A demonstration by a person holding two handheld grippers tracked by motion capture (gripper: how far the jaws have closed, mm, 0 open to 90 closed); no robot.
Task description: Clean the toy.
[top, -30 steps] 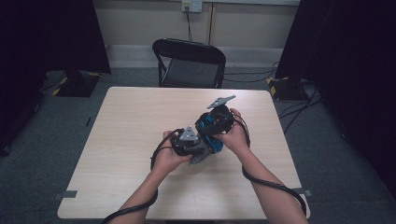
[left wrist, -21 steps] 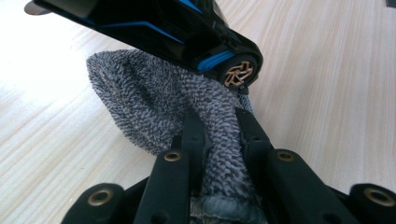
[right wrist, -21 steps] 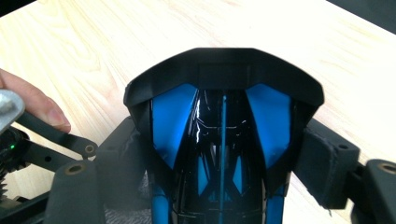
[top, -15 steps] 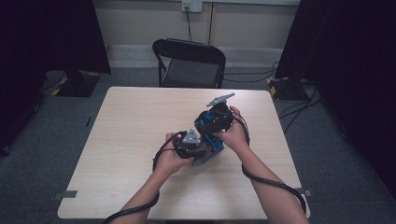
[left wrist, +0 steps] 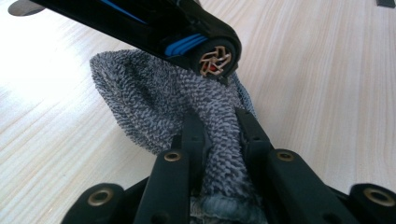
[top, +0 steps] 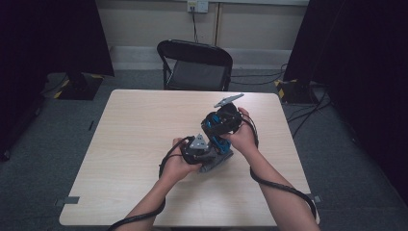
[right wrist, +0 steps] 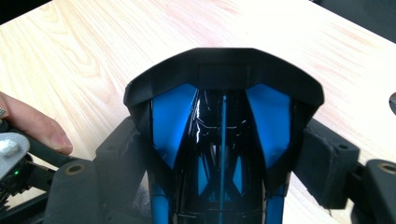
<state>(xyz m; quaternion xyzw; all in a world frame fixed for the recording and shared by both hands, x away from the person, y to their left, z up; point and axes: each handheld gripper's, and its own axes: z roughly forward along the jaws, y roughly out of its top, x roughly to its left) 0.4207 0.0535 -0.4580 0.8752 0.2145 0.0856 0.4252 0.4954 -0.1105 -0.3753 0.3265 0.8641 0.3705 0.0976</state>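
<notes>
A grey terry cloth (left wrist: 154,98) lies bunched between the jaws of my left gripper (left wrist: 222,135), which is shut on it. The cloth (top: 215,165) hangs from that gripper (top: 204,155) just above the table. A black and blue plastic device (right wrist: 222,116) with a glossy middle sits between the grey pads (right wrist: 327,163) of my right gripper (right wrist: 223,158), which is shut on its sides. One black arm of the device (left wrist: 154,28), ending in a round copper-coloured part, rests against the cloth. In the high view my right gripper (top: 216,132) stands just behind the left one.
Both hands work over the middle right of a light wooden table (top: 134,144). A thumb of the left hand (right wrist: 32,123) shows beside the right gripper. A black folding chair (top: 195,65) stands behind the far edge. Cables (top: 284,185) trail off the near edge.
</notes>
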